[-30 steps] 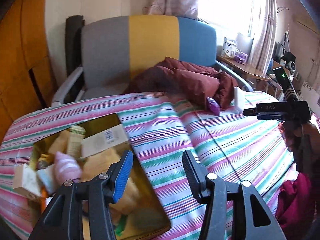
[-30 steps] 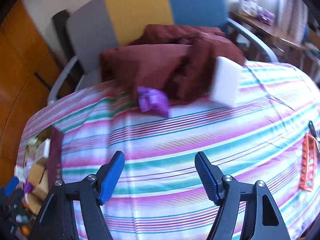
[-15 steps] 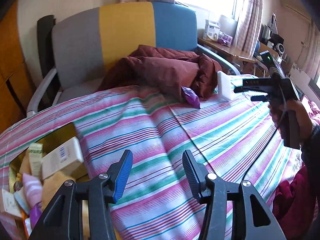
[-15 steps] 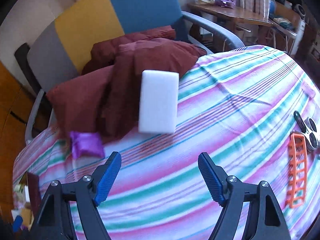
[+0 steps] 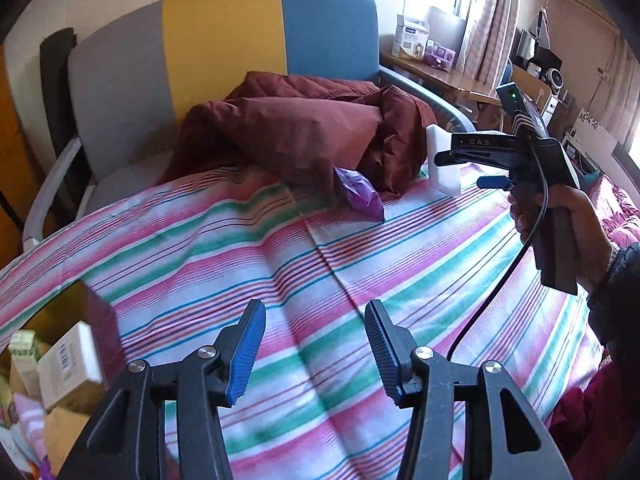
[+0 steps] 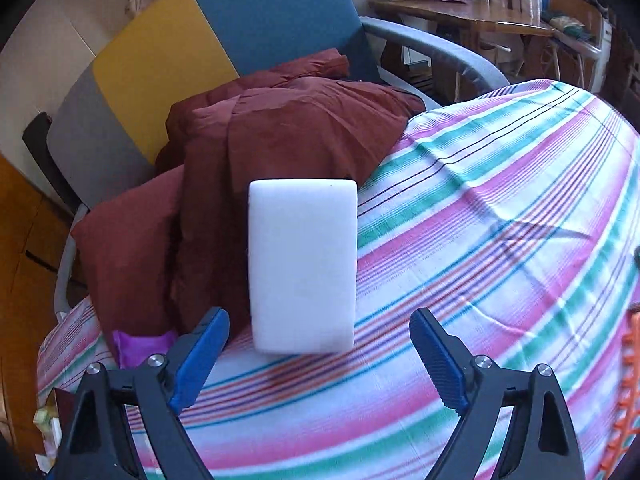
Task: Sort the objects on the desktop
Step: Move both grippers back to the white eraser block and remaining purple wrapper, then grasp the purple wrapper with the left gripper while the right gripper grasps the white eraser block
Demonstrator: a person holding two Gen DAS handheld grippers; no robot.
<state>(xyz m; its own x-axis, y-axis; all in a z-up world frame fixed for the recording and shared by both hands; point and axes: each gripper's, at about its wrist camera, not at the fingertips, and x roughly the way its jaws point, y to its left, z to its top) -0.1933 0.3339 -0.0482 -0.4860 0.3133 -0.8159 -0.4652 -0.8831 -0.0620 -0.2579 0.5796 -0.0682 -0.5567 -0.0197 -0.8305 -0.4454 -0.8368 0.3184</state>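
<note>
Right wrist view: my right gripper has just been spreading its jaws, and nothing sits between them; the white block stands just ahead, propped against the maroon bedding on the striped cloth. A purple packet lies left of it. My left gripper hangs with jaws part-spread and empty, the box of sorted things at its left.

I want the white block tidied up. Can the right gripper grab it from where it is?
Probably yes. The right gripper is open, its jaws just widened, and the white block stands right ahead, propped against the dark red cushion, with only striped cloth between.
</note>
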